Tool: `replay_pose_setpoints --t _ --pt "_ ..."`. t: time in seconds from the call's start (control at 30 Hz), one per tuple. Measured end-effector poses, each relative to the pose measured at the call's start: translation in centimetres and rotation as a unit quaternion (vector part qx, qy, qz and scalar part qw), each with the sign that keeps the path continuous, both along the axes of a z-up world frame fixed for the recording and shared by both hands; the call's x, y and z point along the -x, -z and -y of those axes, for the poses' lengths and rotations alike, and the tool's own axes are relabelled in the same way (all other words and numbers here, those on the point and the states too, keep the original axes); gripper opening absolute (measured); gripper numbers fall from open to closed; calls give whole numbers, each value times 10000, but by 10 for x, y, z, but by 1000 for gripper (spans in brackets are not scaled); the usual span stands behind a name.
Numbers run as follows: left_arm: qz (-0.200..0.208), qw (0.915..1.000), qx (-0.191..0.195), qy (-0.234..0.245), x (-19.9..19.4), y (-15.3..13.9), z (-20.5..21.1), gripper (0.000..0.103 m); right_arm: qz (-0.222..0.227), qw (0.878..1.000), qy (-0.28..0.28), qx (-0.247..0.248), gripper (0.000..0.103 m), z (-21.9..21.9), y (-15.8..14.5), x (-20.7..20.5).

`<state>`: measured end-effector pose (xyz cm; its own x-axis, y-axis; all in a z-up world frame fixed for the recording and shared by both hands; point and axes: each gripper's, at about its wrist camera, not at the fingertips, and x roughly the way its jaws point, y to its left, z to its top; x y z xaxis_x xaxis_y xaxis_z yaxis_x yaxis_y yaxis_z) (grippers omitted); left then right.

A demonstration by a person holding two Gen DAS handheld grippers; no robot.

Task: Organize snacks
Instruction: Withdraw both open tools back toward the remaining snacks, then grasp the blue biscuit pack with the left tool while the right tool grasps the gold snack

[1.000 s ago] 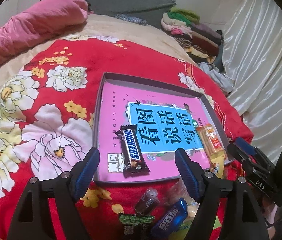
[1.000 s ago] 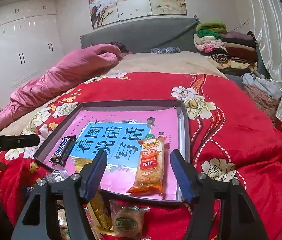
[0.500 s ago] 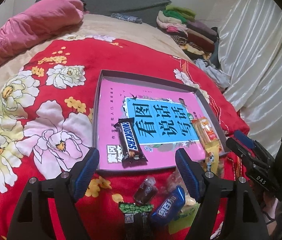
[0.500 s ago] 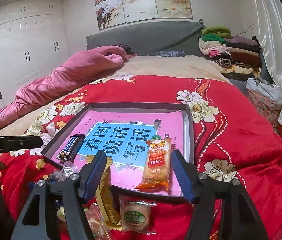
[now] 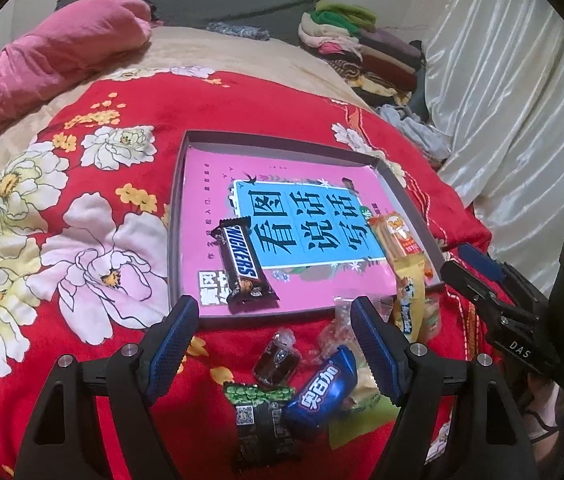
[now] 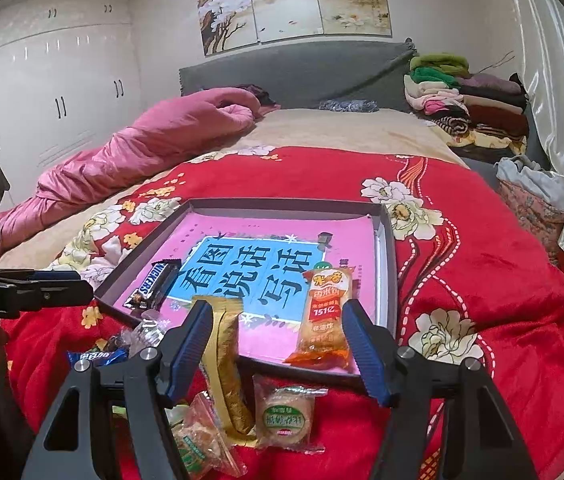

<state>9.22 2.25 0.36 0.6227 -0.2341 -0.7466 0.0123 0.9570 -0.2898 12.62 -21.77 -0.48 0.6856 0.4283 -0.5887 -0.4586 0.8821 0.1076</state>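
Note:
A shallow grey tray with a pink and blue printed bottom lies on the red flowered blanket. In it lie a Snickers bar and an orange rice-cracker pack. My left gripper hangs open above loose snacks in front of the tray: a dark jelly cup, a blue Oreo pack, a green-and-black packet. My right gripper is open over a gold packet leaning on the tray's near rim, a round green-label cake and a clear cookie bag.
A pink quilt lies along the bed's far left and folded clothes are stacked at the far right by the grey headboard. White curtains hang on the right. White wardrobe doors stand at the left.
Both views have shifted slightly back and down, so the tray sits farther up and more loose snacks show in front of it. The jaws of both grippers stand as before.

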Motion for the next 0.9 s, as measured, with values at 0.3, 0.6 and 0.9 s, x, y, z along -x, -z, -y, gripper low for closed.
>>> replay_pose_setpoints --t 0.3,0.6,0.9 --pt "-82 9997 -159 183 7 2 9 80 -59 9999 -132 86 67 -7 2 8" --pt "-144 9984 -306 452 14 4 20 80 -136 9991 -335 243 67 -20 6 17" --pt "-279 9975 -287 583 19 10 24 79 -198 9984 -451 274 67 -24 8 22"
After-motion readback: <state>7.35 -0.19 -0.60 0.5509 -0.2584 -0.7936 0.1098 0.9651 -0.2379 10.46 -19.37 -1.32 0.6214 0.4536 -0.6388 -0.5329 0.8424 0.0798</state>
